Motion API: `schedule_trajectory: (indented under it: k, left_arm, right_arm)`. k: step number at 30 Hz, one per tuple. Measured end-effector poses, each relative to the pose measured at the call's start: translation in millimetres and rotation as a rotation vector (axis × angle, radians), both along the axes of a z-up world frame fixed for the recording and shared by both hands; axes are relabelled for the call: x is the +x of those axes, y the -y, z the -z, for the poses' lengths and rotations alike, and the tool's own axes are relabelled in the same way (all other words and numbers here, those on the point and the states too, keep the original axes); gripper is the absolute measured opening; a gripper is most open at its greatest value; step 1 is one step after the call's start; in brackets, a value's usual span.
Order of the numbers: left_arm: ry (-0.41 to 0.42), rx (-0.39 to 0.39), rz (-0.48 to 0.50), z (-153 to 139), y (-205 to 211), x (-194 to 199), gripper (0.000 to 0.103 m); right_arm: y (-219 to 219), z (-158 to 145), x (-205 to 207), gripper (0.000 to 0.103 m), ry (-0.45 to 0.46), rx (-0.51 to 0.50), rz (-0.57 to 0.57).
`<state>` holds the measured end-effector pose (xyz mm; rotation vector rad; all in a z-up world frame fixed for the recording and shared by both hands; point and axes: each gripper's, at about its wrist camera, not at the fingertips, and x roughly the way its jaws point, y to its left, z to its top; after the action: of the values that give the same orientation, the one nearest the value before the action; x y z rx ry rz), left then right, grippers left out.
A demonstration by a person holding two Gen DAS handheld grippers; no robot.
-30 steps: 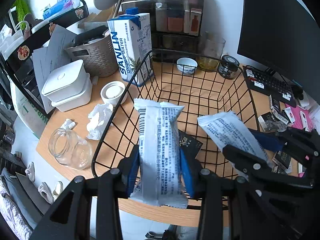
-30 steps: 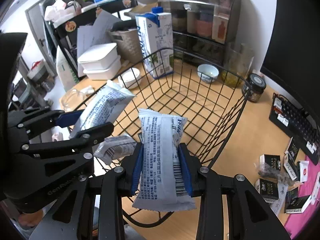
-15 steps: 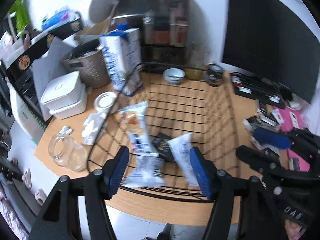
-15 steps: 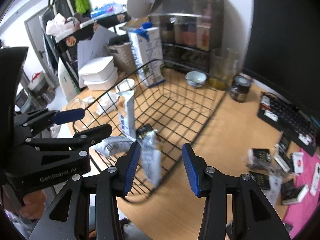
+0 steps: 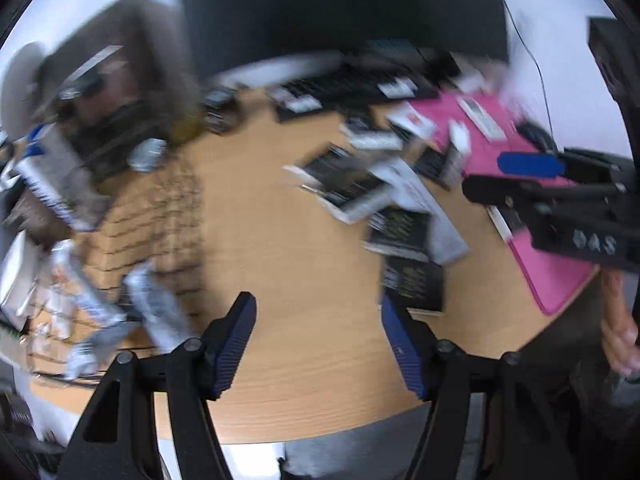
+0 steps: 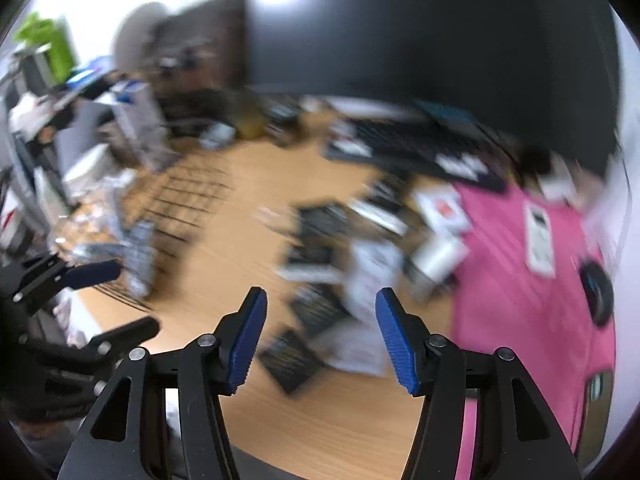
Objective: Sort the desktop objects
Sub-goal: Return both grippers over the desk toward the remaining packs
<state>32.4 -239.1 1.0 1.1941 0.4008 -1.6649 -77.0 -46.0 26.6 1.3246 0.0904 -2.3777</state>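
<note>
Packets [image 5: 352, 188] (blurred, uncountable) on desk [image 5: 280, 240], beyond two empty tongs [image 5: 316, 340].

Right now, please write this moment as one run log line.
left gripper: open, empty | right gripper: open, empty | jaws just opening | white packets: in wire basket | dark packets: on desk

I see the light wooden desk [image 6: 256, 208] running through the middle of both views. A large black monitor screen [image 6: 420, 32] fills the upper centre of the right wrist view, and below it lies a black keyboard [image 6: 420, 148], smeared by blur. In the upper left of that view there is a bright green shape [image 6: 44, 40] I cannot identify. In the left wrist view a thin black cable [image 5: 534, 56] hangs down the white wall [image 5: 560, 60] at upper right.
</note>
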Motion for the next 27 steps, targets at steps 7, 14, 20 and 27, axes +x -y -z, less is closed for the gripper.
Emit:
schedule_trajectory:
  k: [7, 14, 20, 27]
  left_arm:
    - [0.011, 0.134, -0.042, 57.2, 5.9, -37.0, 0.07]
    - [0.017, 0.198, -0.144, 84.6, 16.1, -19.7, 0.07]
    - [0.042, 0.179, -0.159, 91.6, 28.3, -23.7, 0.071]
    - [0.055, 0.146, -0.17, 88.1, 40.6, -22.8, 0.071]
  right_arm:
    - [-91.3, 60.2, -29.7, 0.058, 0.076, 0.098, 0.177]
    - [-142.7, 79.4, -57.2, 0.058, 0.082, 0.142, 0.275]
    - [-143.0, 96.7, -57.0, 0.058, 0.102, 0.159, 0.26]
    - [-115.1, 93.7, -14.4, 0.058, 0.106, 0.15, 0.182]
